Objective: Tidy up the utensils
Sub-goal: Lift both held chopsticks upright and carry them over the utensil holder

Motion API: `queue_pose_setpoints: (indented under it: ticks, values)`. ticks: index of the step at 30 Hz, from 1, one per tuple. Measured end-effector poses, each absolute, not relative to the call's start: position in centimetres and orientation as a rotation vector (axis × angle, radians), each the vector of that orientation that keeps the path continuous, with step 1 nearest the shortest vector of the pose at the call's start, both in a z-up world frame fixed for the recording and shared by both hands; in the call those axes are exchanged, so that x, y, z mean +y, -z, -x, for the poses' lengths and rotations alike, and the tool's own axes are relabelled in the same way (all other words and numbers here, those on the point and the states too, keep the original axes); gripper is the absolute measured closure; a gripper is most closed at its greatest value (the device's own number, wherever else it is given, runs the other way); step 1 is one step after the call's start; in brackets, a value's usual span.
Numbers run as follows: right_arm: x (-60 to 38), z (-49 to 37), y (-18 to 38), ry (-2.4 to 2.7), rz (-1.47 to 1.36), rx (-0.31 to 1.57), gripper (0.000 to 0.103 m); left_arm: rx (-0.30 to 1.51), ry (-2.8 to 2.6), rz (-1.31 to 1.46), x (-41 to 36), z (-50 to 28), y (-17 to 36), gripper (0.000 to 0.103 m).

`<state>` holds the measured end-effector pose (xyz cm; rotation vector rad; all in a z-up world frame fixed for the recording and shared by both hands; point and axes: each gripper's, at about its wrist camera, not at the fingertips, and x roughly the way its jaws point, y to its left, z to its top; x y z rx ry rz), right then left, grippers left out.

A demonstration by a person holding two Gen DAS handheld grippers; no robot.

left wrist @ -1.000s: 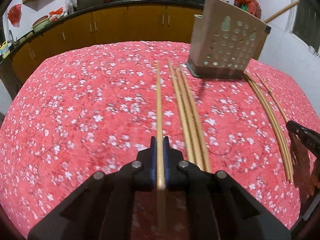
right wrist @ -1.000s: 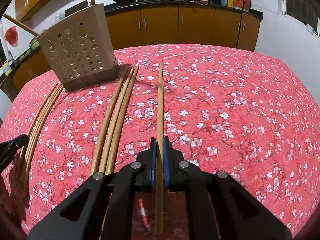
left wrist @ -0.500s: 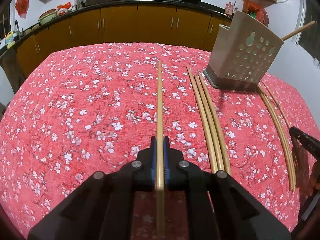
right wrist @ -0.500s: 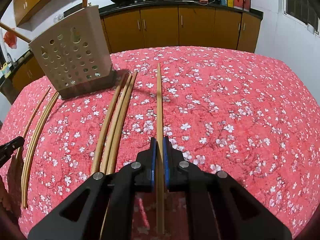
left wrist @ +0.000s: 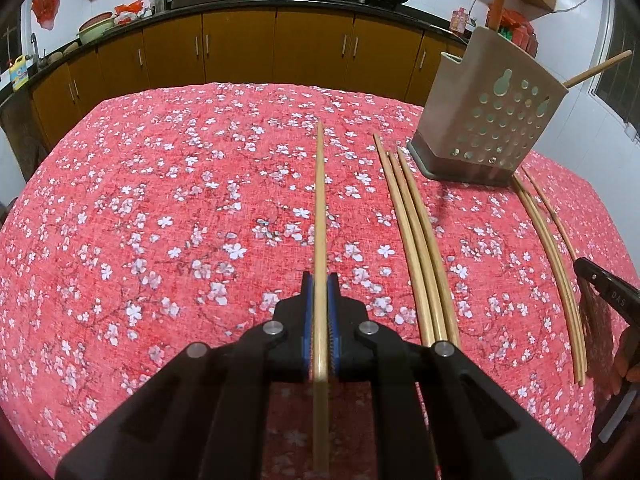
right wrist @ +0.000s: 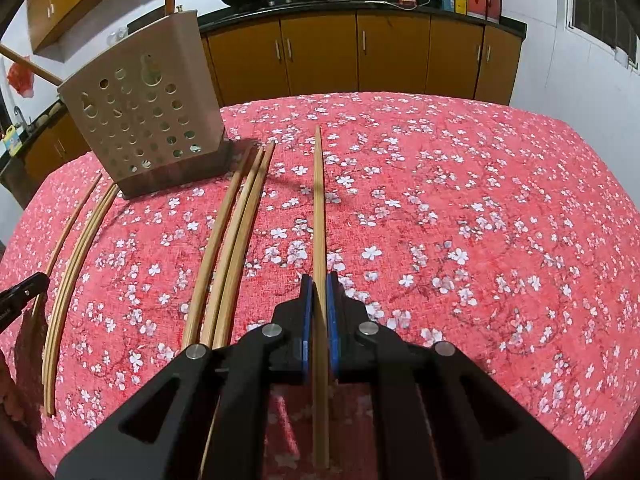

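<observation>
My left gripper (left wrist: 320, 280) is shut on a wooden chopstick (left wrist: 320, 208) that points forward above the red floral tablecloth. My right gripper (right wrist: 319, 280) is shut on another chopstick (right wrist: 318, 208) the same way. A beige perforated utensil holder (left wrist: 492, 120) stands at the far right in the left wrist view and at the far left in the right wrist view (right wrist: 148, 112), with sticks poking out of it. Three chopsticks (left wrist: 416, 232) lie side by side on the cloth near it, also in the right wrist view (right wrist: 232, 240). More thin chopsticks (left wrist: 552, 256) lie beyond the holder's other side.
The table (left wrist: 160, 200) is covered by the red flowered cloth. Brown kitchen cabinets (left wrist: 240, 52) with a dark counter, woks and bottles run behind it. The other gripper's tip shows at the right edge (left wrist: 608, 292) and at the left edge (right wrist: 20, 296).
The left gripper has swung left and lifted, so the holder and loose chopsticks sit further right in its view. The right gripper rose slightly. Both still hold their chopsticks.
</observation>
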<state>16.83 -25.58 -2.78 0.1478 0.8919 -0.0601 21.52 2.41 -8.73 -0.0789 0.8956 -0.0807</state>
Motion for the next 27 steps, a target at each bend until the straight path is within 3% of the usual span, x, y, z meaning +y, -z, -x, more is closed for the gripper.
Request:
queue_pose_setpoints:
  ticks: [27]
  values:
    - [-25.5, -15.3, 1.6, 0.042, -0.162, 0.875, 0.095, 0.928, 0.108, 0.030, 1.9, -20.9, 8.1, 0.095]
